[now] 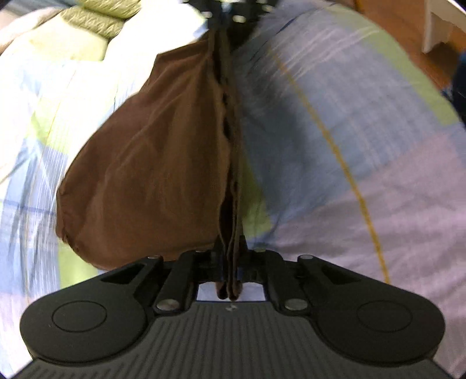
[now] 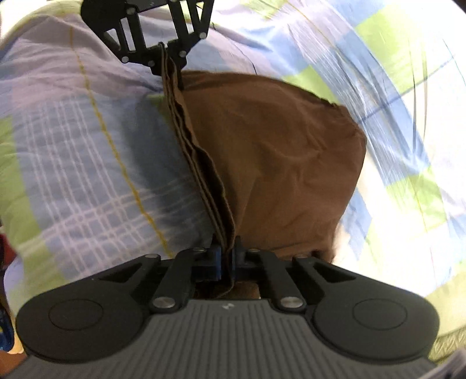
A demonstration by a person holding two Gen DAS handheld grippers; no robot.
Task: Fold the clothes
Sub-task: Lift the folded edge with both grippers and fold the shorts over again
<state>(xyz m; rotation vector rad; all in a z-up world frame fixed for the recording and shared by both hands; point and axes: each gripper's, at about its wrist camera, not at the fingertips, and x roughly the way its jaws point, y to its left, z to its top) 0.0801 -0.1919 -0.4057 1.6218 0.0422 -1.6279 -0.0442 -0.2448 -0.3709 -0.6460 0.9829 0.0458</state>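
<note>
Left wrist view looks along a taut, layered edge of a brown, thin woven garment (image 1: pixel 145 175) that runs from the left gripper (image 1: pixel 230 280) at the near end to the right gripper (image 1: pixel 230 17) at the far end, with the rest of the cloth bellying out to the left and hanging over a bed covered in a checked sheet of blue, lilac and lime green (image 1: pixel 364 145). In the right wrist view the same stacked edge leads from the right gripper (image 2: pixel 228 256) up to the left gripper (image 2: pixel 166 55) at the far top, and the body of the garment sags to the right onto the sheet. Main risk, as I judge it, is that the several layers bunched at each pinch are not all caught; if one slips free as the hands travel, the fold would open and the edges would no longer line up. Pulling the hands further apart could also drag the cloth out of a pinch, while letting them come together would slacken the edge and let the hanging part crumple on the bed. Both sets of jaws are pressed nearly together, each pinching the folded brown edge, with cloth poking out behind the left pair
</note>
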